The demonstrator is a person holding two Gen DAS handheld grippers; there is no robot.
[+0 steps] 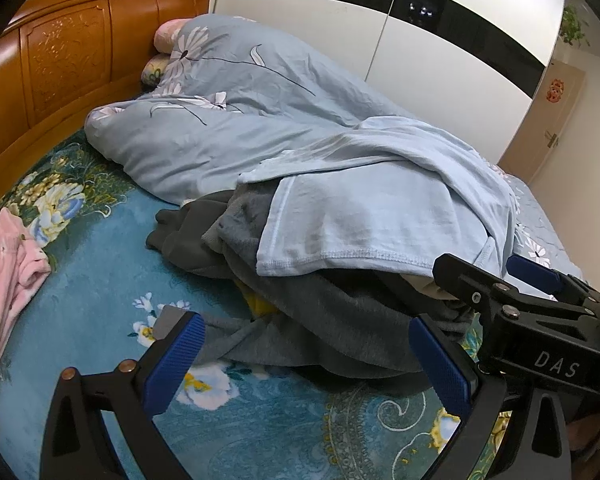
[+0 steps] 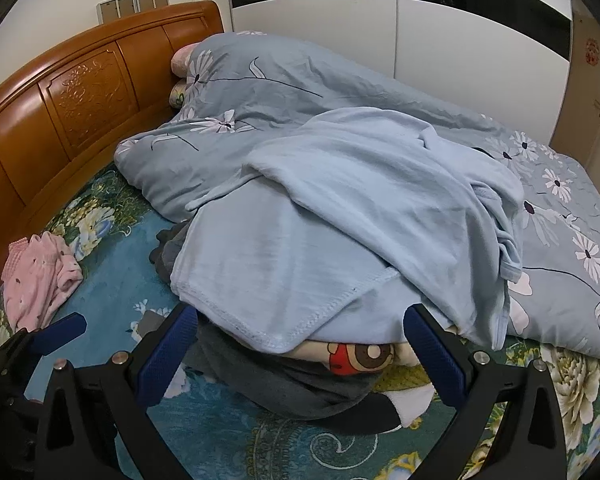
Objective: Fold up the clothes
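Your left gripper (image 1: 306, 354) hangs low over the bed with its 2 blue pads spread wide, holding nothing; the grey garment (image 1: 320, 312) lies between and just beyond them. Your right gripper (image 2: 300, 344) is likewise spread apart and empty, its pads flanking the near edge of the clothes pile. On top of that pile lies the light blue shirt (image 2: 300, 256), crumpled, its stitched hem hanging toward you and its far part draped against the quilt (image 2: 284, 92). Under the shirt you can see the grey garment (image 2: 284, 388) and a cream piece with a red cartoon print (image 2: 360, 356). The pile rests on the teal floral sheet (image 1: 100, 276), near the bed's middle. A pink garment (image 1: 4, 280) lies well apart at your left, close to the wooden headboard (image 1: 68, 52). In the left view the right gripper (image 1: 516, 284) shows at the right edge, just beside the pile. The blue flowered quilt is heaped behind, against the white wardrobe (image 2: 460, 60).
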